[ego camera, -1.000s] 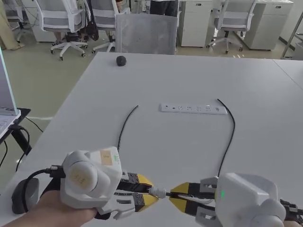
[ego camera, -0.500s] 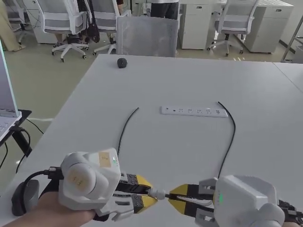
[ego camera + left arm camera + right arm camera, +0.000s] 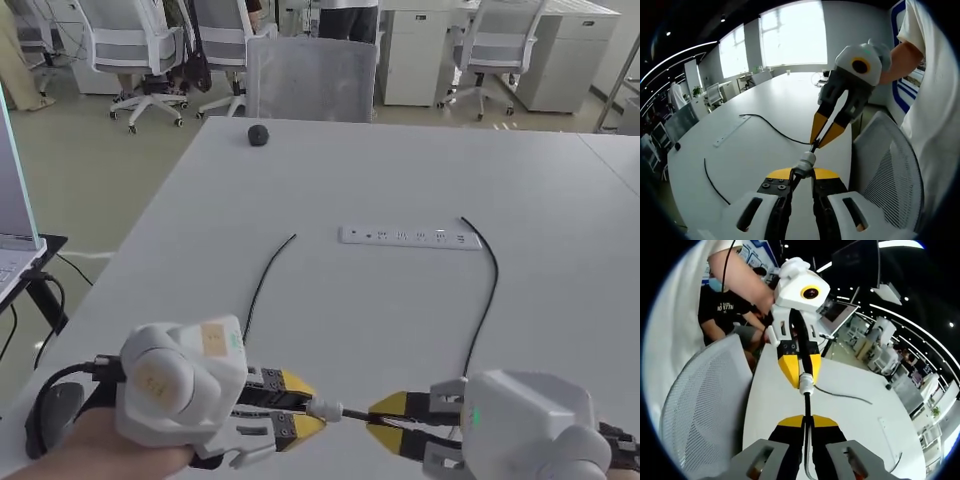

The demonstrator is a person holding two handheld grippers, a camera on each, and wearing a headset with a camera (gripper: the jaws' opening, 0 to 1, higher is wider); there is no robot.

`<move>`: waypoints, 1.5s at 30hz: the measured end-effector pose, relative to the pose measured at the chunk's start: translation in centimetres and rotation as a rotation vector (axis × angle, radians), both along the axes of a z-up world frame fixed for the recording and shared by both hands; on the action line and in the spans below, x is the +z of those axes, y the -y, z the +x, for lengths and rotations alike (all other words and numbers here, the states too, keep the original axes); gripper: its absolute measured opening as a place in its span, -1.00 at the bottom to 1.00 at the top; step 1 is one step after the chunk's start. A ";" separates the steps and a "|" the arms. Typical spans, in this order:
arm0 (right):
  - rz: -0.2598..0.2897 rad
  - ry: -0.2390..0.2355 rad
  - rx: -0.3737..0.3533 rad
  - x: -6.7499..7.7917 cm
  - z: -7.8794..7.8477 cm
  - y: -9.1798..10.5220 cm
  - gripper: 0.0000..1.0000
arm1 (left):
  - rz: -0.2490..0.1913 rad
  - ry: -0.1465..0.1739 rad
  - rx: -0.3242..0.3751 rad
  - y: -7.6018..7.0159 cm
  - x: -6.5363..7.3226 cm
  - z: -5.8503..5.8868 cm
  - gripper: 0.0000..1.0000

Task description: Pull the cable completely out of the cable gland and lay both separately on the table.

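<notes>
Left claw (image 3: 305,408) clamps the cable gland (image 3: 324,408); right claw (image 3: 386,418), at 3 o'clock, grips the cable (image 3: 806,407). A straight pull looks best.

I see a white power strip (image 3: 408,236) lying flat at mid-table on the white table (image 3: 560,190). A small dark round object (image 3: 258,133) sits near the far edge, in front of a grey mesh chair (image 3: 310,75). White office chairs (image 3: 130,40) stand beyond.

Bare table (image 3: 400,320) lies open between the loose black cord (image 3: 262,280) on the left and the lead (image 3: 490,290) on the right; the power strip (image 3: 408,236) bars the far side. At the near edge, cable gland (image 3: 326,408) and cable (image 3: 355,412) bridge left gripper (image 3: 312,408) and right gripper (image 3: 380,417).
</notes>
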State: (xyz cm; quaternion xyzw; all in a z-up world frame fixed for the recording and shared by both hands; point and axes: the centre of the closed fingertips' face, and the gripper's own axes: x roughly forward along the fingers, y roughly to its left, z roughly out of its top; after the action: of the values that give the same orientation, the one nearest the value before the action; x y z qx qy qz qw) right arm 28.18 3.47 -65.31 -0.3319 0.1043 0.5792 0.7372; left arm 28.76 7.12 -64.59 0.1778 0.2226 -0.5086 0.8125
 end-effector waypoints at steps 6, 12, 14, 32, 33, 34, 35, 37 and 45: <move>-0.017 0.000 -0.015 -0.4 0.2 1.0 -1.00 | 0.006 0.004 0.012 -0.5 0.1 0.2 -0.71; -0.046 0.008 -0.045 -1.1 0.6 2.7 -1.00 | 0.013 0.013 0.015 -0.8 0.1 0.3 -0.71; -0.053 0.007 -0.056 -1.2 0.7 3.3 -1.00 | 0.014 0.015 0.016 -0.9 0.1 0.3 -0.71; -0.104 -0.016 -0.150 -3.1 1.5 6.8 -1.00 | 0.054 0.026 0.010 -1.5 0.1 0.4 -0.71; -0.107 -0.011 -0.151 -3.0 1.6 6.7 -1.00 | 0.059 0.028 0.010 -1.6 0.0 0.4 -0.71; -0.110 -0.009 -0.151 -3.0 1.6 6.6 -1.00 | 0.059 0.028 0.011 -1.6 0.0 0.4 -0.71; -0.107 -0.009 -0.151 -2.9 1.7 6.4 -1.00 | 0.055 0.026 0.011 -1.6 0.0 0.4 -0.71; -0.102 -0.009 -0.150 -2.8 1.7 6.1 -1.00 | 0.059 0.028 0.010 -1.6 0.0 0.4 -0.71; -0.098 0.018 -0.140 -2.4 1.8 5.4 -1.00 | 0.055 0.035 0.017 -1.7 0.3 0.5 -0.71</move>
State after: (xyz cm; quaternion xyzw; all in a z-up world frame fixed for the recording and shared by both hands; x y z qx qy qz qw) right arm 30.03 -1.92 -67.71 -0.3645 0.1490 0.5175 0.7597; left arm 29.23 8.79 -64.32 0.2070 0.2236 -0.4921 0.8155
